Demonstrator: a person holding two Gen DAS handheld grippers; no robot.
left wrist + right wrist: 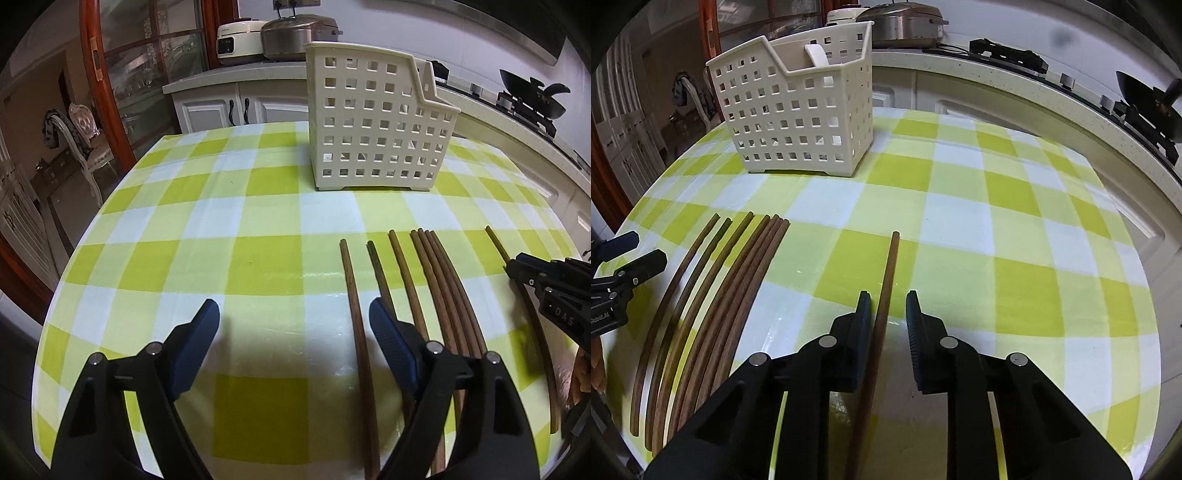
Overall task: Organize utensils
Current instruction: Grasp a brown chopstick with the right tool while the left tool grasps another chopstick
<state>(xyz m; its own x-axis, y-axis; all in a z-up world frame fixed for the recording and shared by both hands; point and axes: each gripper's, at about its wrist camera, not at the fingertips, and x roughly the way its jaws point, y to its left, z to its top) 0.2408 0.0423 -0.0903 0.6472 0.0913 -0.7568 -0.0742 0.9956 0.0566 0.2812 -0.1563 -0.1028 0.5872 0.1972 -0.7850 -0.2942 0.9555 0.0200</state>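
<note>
Wooden chopstick (886,295) lies between parted right tongs (888,314); left tongs (293,325) gape, empty.

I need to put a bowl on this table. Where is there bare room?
Free: the cloth right of the lone chopstick, toward the counter, and left of the left gripper. Crowded: the chopstick row below the basket.

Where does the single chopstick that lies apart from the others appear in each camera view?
Left wrist: the lone chopstick is at the far right, partly under the right gripper.
Right wrist: it lies at bottom centre, between the open fingers.
Shared landmark: the cream utensil basket.
</note>
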